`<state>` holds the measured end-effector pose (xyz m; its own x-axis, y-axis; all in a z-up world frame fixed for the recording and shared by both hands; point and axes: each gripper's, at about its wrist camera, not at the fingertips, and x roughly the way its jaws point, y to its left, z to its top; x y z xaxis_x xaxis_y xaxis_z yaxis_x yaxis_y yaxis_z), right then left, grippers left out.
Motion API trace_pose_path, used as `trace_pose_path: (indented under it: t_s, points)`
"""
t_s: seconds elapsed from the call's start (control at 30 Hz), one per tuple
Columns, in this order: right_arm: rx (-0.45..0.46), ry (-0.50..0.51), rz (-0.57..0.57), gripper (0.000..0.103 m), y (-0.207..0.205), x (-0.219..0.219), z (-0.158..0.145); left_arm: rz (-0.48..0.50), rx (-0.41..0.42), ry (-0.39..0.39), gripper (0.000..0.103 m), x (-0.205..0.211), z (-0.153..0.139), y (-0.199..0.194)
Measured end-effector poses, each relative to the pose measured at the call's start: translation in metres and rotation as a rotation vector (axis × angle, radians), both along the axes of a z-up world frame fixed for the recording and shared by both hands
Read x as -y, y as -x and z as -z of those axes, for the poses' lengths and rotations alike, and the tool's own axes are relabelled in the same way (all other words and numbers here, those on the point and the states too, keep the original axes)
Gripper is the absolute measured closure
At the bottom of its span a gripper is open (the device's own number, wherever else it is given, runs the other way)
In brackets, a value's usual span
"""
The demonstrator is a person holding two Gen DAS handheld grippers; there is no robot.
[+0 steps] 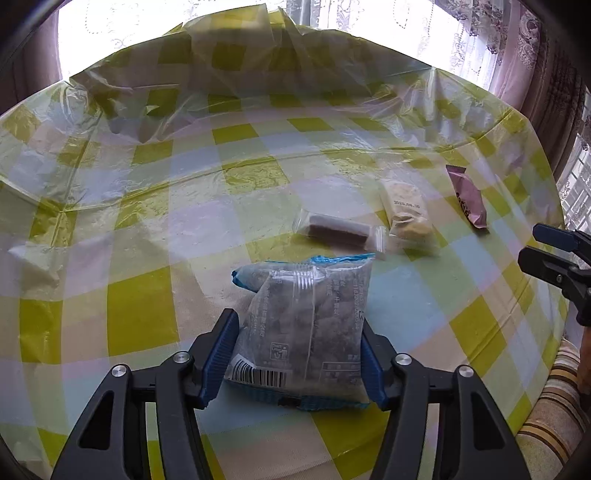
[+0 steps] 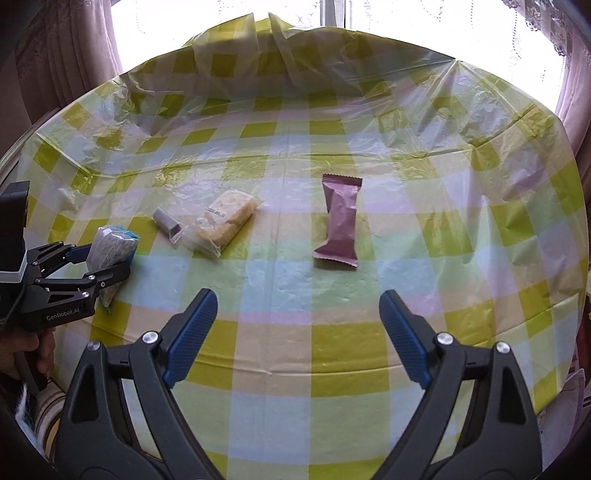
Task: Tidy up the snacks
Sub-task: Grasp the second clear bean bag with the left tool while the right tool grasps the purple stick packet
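A clear snack packet with blue edges [image 1: 306, 325] lies near the front of the checked tablecloth [image 1: 140, 317]. My left gripper [image 1: 297, 321] is shut on it, a blue pad pressed against each side. The right wrist view shows the same packet [image 2: 110, 247] held in the left gripper [image 2: 109, 260] at the far left. Beyond it lie a brown bar in a clear wrapper [image 1: 338, 229] [image 2: 168, 223], a pale yellow crumbly packet [image 1: 408, 210] [image 2: 227, 221] and a pink bar [image 1: 467, 197] [image 2: 340, 221]. My right gripper [image 2: 298, 295] [image 1: 532, 243] hangs open and empty, short of the pink bar.
The plastic tablecloth [image 2: 332, 350] is bunched and creased along the far edge below a bright window with lace curtains [image 1: 480, 33]. A striped cushion [image 1: 554, 406] sits off the table's right edge. A hand [image 2: 22, 350] holds the left gripper's handle.
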<state>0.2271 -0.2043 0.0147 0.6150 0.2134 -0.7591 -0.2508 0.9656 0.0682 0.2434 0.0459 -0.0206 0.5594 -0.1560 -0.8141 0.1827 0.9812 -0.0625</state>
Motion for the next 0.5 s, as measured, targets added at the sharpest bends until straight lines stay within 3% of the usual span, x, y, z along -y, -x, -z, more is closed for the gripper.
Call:
trace_pose_path:
  t_s: [0.3,0.5]
  points:
    - [0.031,0.018,-0.154,0.013,-0.023,-0.068,0.004,-0.233,0.019,0.022,0.043,-0.032,0.0,0.016]
    - [0.059,0.032,-0.276,0.022,-0.039,-0.109,0.0,-0.35,0.027,0.048,0.043,-0.056,0.001,0.023]
